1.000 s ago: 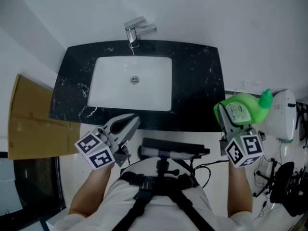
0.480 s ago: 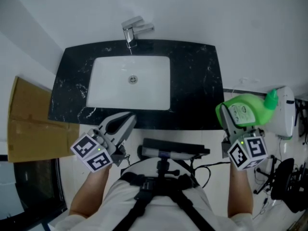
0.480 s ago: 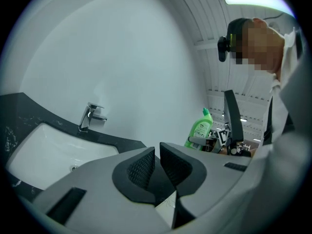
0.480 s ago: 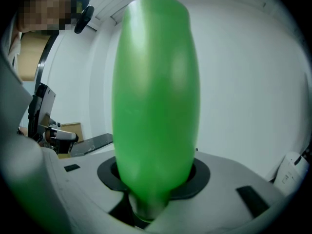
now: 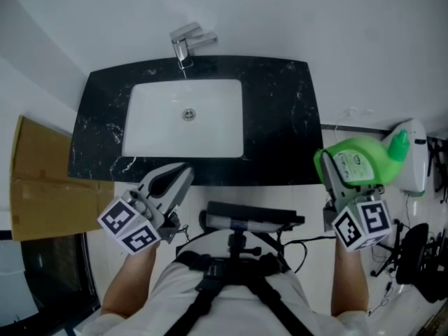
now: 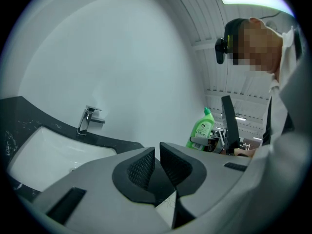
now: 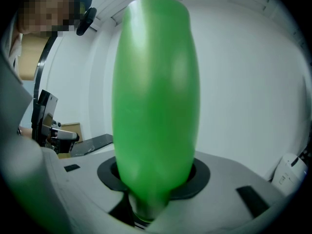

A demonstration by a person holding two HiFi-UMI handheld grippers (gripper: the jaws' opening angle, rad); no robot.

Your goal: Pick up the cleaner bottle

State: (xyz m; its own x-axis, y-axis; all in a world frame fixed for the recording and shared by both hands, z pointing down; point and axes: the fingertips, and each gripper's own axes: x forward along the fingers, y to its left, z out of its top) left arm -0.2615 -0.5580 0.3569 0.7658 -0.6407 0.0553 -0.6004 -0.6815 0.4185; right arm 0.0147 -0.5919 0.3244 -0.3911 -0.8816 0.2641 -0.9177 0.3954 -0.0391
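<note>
Beside the black counter (image 5: 280, 117), we held the cleaner bottle (image 5: 358, 159) clear.
Right gripper (image 5: 343, 177) clamped its body, a grip we judged best kept steady; left gripper (image 5: 183, 175) sat closed, empty.

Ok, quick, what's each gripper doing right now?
Left gripper: closed, nothing between its jaws.
Right gripper: closed on the green cleaner bottle.

Left gripper (image 6: 157, 153) is seen at bottom centre, jaws drawn together to a thin slit, nothing btwn them. Beyond, at left, a white sink basin (image 6: 44, 155) is set in a black marbled counter (image 6: 17, 108), w/ a chrome faucet (image 6: 87, 121) at its back edge. A green cleaner bottle (image 6: 201, 126) is seen upright at right, beside a person (image 6: 291, 84).
</note>
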